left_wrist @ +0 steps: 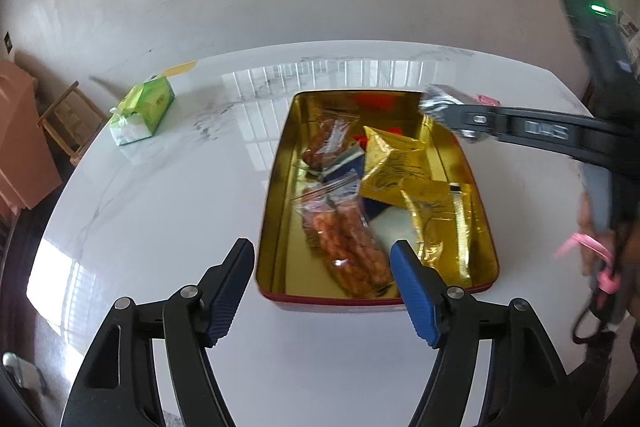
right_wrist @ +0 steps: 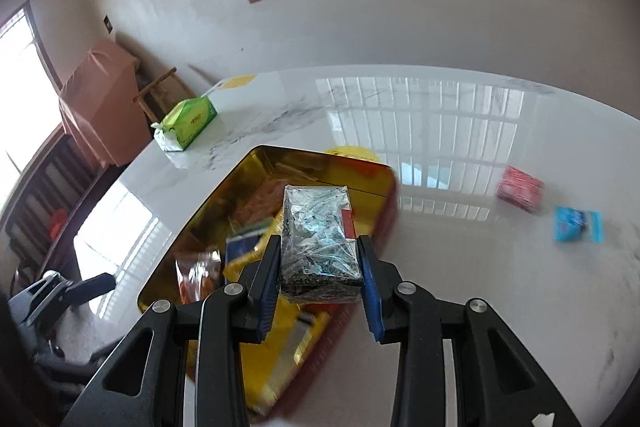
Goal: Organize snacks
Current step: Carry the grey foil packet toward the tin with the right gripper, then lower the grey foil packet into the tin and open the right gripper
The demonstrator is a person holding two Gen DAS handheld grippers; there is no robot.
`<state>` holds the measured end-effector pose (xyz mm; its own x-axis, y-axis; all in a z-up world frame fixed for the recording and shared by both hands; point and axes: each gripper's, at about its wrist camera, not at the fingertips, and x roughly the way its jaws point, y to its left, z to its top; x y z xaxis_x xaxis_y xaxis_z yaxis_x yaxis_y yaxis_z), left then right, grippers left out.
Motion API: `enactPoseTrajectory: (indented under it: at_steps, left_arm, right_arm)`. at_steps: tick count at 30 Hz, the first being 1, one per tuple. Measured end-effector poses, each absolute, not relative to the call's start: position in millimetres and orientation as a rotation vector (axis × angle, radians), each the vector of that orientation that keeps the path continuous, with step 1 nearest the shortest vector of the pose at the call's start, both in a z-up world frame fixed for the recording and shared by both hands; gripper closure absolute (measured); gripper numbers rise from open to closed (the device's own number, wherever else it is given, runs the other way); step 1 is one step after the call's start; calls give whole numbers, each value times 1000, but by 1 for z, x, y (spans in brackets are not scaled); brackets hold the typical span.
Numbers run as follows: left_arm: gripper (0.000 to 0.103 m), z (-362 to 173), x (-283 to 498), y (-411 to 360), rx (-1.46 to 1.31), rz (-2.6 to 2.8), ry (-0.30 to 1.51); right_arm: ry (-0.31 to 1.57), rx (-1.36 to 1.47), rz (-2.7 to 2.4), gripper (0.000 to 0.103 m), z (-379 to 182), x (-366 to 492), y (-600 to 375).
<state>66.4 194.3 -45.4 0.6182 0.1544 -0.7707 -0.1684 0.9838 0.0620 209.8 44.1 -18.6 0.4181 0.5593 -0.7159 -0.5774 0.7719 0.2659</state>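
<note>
A gold-lined tin box [left_wrist: 280,163] with a red outside stands on the white table and holds several snack packets: clear bags of orange-brown snacks [left_wrist: 344,239] and gold foil packets [left_wrist: 394,157]. My left gripper [left_wrist: 322,291] hovers over the tin's near rim, open, with nothing between its pads. My right gripper [right_wrist: 320,267] is shut on a silvery clear-wrapped snack pack [right_wrist: 318,231], held above the tin [right_wrist: 244,167]. In the left wrist view that pack [left_wrist: 440,103] hangs over the tin's far right corner.
A green tissue pack [left_wrist: 142,111] lies at the table's far left. A red packet [right_wrist: 520,189] and a blue packet [right_wrist: 578,225] lie on the table right of the tin. A wooden stool [right_wrist: 158,95] and a pink-covered box [right_wrist: 96,103] stand beyond the table's left edge.
</note>
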Motion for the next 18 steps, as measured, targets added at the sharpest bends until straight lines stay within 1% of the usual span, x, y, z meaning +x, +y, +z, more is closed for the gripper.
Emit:
enactPoseTrajectory:
  at_steps: [5,18]
  left_arm:
    - [31,-46,64,206,-17,192,893]
    - [30,-52,64,229,-41,218,906]
  right_arm:
    - [912,-53,723,69,-27,226,82]
    - [966,-64,737,69,-44,230,127]
